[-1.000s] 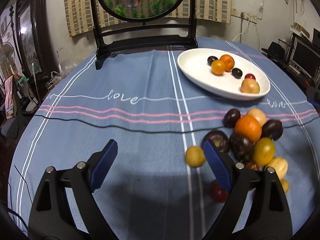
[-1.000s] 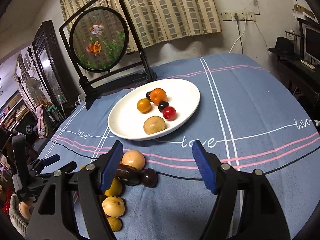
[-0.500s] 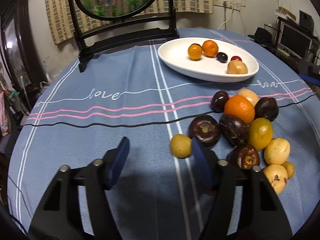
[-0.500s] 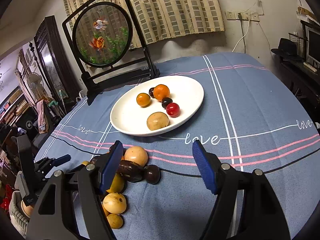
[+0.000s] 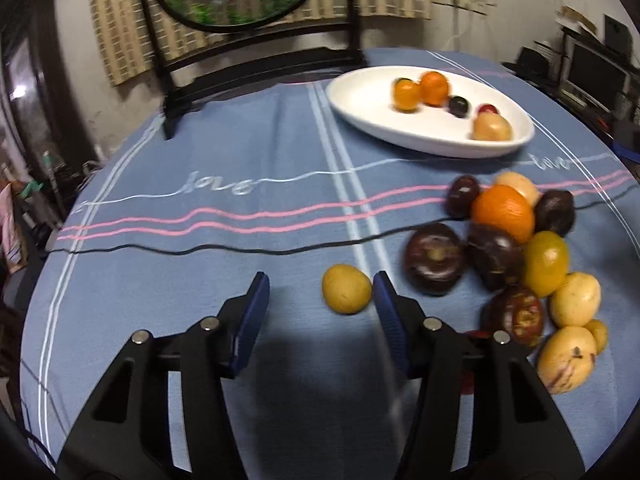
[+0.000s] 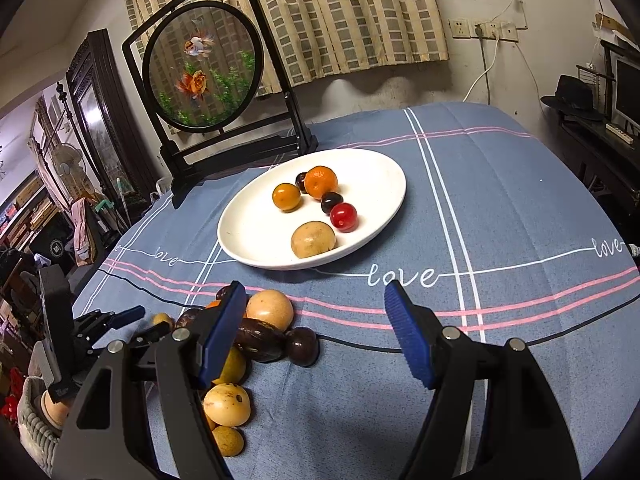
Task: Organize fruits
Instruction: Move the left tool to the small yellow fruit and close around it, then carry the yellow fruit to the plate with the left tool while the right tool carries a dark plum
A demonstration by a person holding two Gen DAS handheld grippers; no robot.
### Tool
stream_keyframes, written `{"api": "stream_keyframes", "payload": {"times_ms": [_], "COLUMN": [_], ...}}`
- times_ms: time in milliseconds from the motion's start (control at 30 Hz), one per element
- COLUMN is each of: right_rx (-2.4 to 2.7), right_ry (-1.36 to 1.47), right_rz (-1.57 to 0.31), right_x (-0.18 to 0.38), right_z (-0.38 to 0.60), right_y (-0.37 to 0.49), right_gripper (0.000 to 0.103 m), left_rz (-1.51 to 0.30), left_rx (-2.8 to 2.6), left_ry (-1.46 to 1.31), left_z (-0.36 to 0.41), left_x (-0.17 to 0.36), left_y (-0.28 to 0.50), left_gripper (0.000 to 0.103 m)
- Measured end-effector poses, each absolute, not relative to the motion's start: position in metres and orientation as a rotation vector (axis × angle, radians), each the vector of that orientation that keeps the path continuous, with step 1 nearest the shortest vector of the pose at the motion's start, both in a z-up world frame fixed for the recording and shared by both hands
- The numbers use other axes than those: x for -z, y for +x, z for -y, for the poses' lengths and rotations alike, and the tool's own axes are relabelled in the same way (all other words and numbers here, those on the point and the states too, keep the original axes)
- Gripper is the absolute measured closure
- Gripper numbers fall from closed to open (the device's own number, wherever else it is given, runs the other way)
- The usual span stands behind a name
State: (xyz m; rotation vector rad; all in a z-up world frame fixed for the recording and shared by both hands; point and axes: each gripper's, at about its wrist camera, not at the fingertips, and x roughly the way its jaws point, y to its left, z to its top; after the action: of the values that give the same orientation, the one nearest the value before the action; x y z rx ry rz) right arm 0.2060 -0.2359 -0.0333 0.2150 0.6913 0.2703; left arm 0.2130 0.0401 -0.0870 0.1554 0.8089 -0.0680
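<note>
Left gripper (image 5: 320, 300) low over the blue cloth (image 5: 200, 272), jaws spread wide, pinching nothing. Small yellow fruit (image 5: 346, 289) between the fingertips, nearly touching the right one. Probably the grab step: next, squeeze gently, then lift toward 1 o'clock. Right gripper (image 6: 316, 320) spread wide too, holding nothing. Loose pile (image 5: 516, 256) at 3 o'clock of the left gripper: about eleven fruits, some half hidden. Far off at 1 o'clock, white plate (image 5: 360, 104) with six fruits: two orange, two dark, one red, one tan.
</note>
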Motion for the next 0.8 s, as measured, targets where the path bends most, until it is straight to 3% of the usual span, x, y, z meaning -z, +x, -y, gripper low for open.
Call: {"api": "stream_keyframes", "payload": {"times_ms": [233, 400, 800], "right_rx": [-0.283, -0.296, -0.332], "right_ry": [0.21, 0.196, 0.129], "right_rz": [-0.685, -0.695, -0.744], "right_x": [0.034, 0.036, 0.048], "right_z": [0.234, 0.229, 0.211], "right_y": [0.204, 0.204, 0.207], "right_gripper": [0.031, 0.031, 0.031], "left_rz": [-0.826, -0.845, -0.872], "left_rx": [0.106, 0.16, 0.139], "left_ry": [0.14, 0.094, 0.128], "left_z": [-0.038, -0.036, -0.026], "left_x": [0.091, 0.093, 0.098], "left_y": [0.217, 0.22, 0.224], "left_gripper": [0.051, 0.071, 0.077]}}
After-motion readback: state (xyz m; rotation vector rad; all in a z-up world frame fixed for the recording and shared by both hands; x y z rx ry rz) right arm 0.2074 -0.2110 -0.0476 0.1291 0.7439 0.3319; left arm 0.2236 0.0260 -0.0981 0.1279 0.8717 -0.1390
